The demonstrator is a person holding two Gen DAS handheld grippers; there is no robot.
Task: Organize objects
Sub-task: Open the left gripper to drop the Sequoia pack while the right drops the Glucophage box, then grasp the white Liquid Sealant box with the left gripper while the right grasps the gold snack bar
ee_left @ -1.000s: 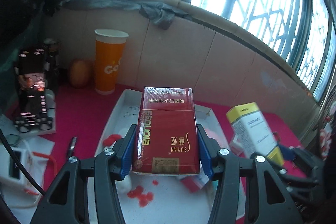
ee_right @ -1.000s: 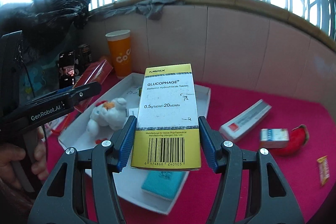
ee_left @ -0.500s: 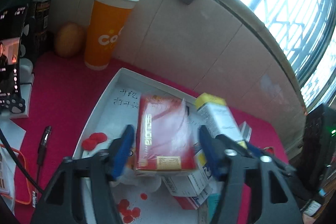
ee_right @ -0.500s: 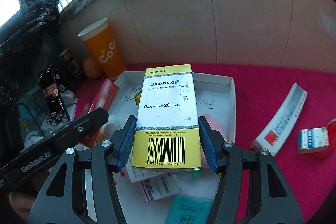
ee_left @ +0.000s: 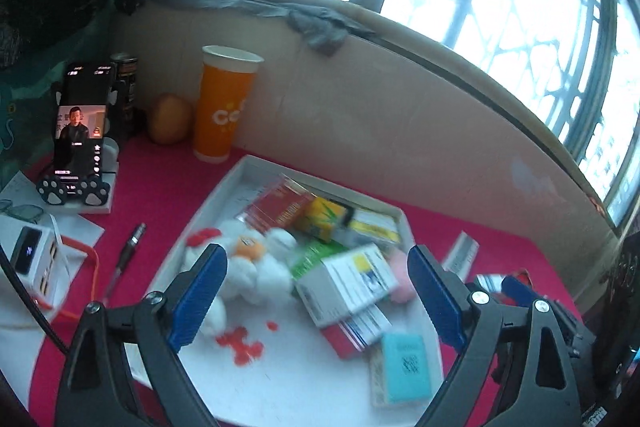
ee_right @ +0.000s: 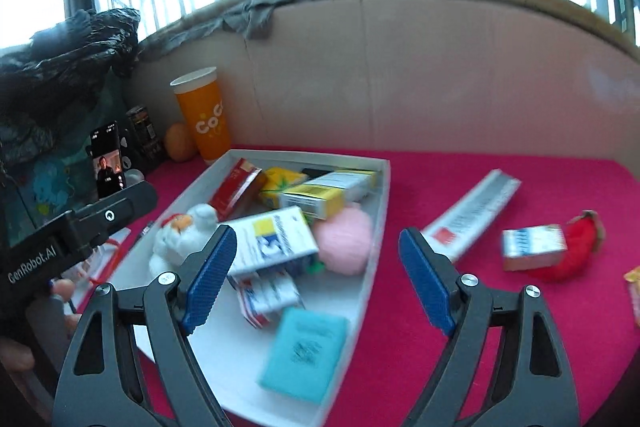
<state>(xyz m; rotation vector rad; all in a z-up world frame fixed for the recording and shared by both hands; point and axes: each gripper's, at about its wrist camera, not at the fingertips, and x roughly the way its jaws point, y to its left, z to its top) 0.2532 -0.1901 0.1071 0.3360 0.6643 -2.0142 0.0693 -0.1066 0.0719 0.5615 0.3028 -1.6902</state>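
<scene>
A white tray (ee_left: 240,179) (ee_right: 384,195) on the red cloth holds a red cigarette pack (ee_left: 276,205) (ee_right: 236,187), a yellow-and-white medicine box (ee_left: 372,227) (ee_right: 320,195), a white plush toy (ee_left: 252,263), a pink ball (ee_right: 344,239), a teal box (ee_right: 306,351) and other cartons. My left gripper (ee_left: 316,291) hovers over the tray's near half, jaws opening, nothing between the pads. My right gripper (ee_right: 318,277) stands over the tray's right edge, jaws also opening and empty. A long white-and-red box (ee_right: 472,211), a small blue-and-white box (ee_right: 534,247) and a red pouch (ee_right: 576,247) lie outside, to the right.
An orange paper cup (ee_left: 224,107), a round fruit (ee_left: 168,123) and a phone on a stand (ee_left: 80,131) stand at the back left by the cardboard wall. A pen (ee_left: 128,251) lies left of the tray. A hand holds the left gripper's body (ee_right: 80,227).
The left gripper let go of the red pack and the right let go of the yellow-and-white box; both now lie in the tray's far half. Both jaws have spread and drawn back.
</scene>
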